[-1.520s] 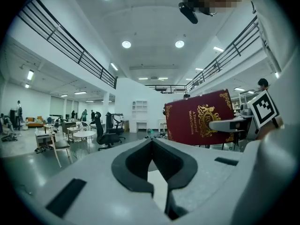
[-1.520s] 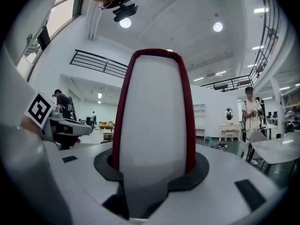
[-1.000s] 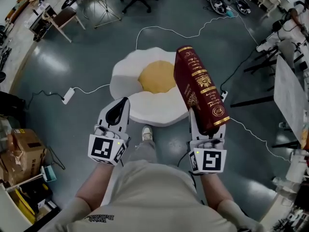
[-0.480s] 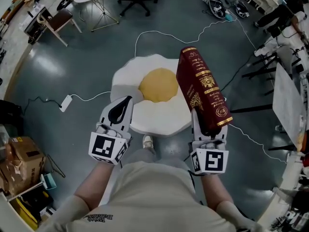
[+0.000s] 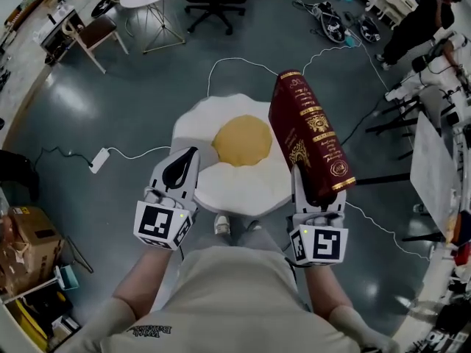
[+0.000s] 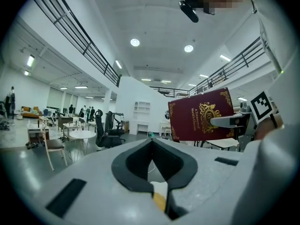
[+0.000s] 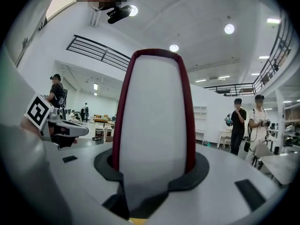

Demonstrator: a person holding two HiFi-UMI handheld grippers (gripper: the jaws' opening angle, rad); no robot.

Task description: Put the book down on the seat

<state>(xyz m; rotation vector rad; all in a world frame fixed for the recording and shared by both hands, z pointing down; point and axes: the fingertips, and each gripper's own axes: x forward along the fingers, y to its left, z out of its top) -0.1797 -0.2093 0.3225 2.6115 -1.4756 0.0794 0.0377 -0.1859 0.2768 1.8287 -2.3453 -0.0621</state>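
We hold thick maroon hardcover book with gilt stamping (image 5: 309, 134) in right gripper (image 5: 318, 194); jaws clamp its lower end, across covers and page block. Left gripper (image 5: 188, 157) is closed on nothing, idle.

- Step, as we judge it: bringing book down onto white fried-egg-shaped seat with yellow centre (image 5: 235, 186).
- Best approach:
  - swing book left over yellow centre
  - tip it flat, cover down
  - descend slowly
  - let go only once weight rests

Book rises from right jaws, leaning away from us. In head view it overlaps seat's right edge and looks well above it, not touching.
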